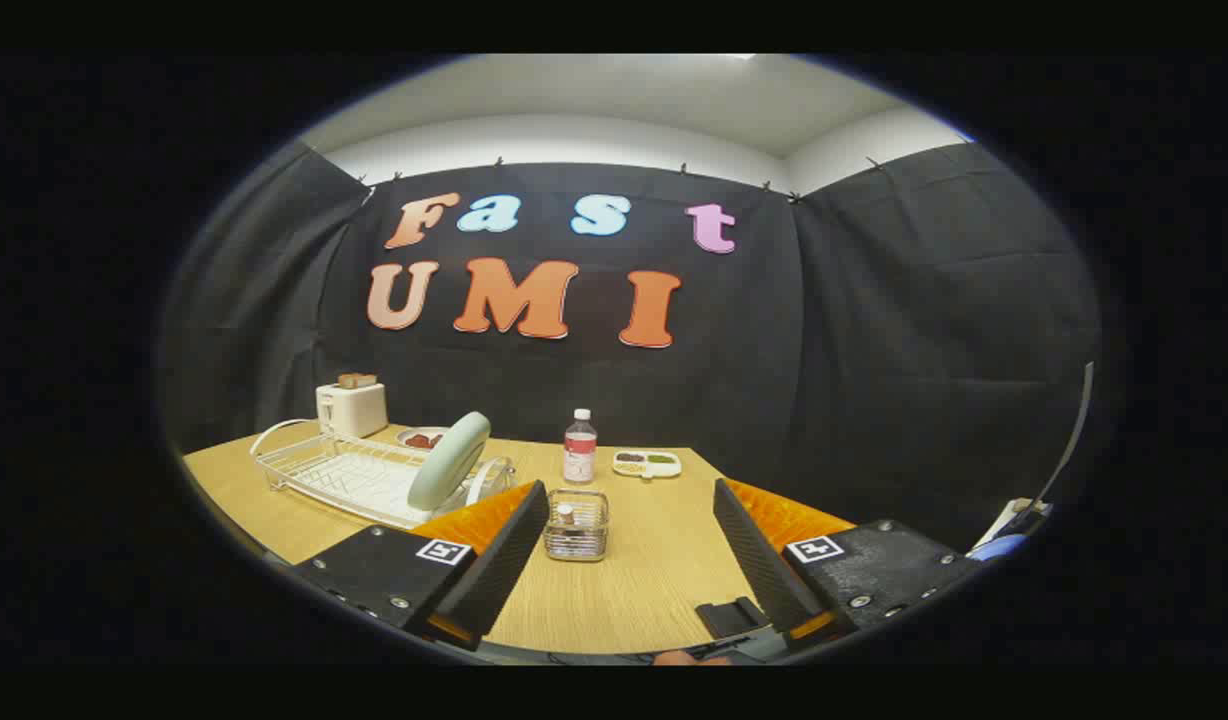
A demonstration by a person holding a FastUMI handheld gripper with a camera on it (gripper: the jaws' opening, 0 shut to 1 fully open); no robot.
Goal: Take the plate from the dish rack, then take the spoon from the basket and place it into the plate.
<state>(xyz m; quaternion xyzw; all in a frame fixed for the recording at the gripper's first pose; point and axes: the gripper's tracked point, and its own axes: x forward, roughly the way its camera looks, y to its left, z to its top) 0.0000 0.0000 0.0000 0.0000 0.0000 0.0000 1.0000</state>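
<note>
A wooden table carried a white dish rack with the pale plate upright at its near end. The gripper gaped wide, empty, the wire basket between its fingers, spoon indistinct.

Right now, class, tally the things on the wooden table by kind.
Dish rack: 1
Plate: 1
Wire basket: 1
Bottle: 1
Toaster: 1
Divided dish: 1
Small bowl: 1
Total: 7
The hand-held gripper is open, holding nothing.
</note>
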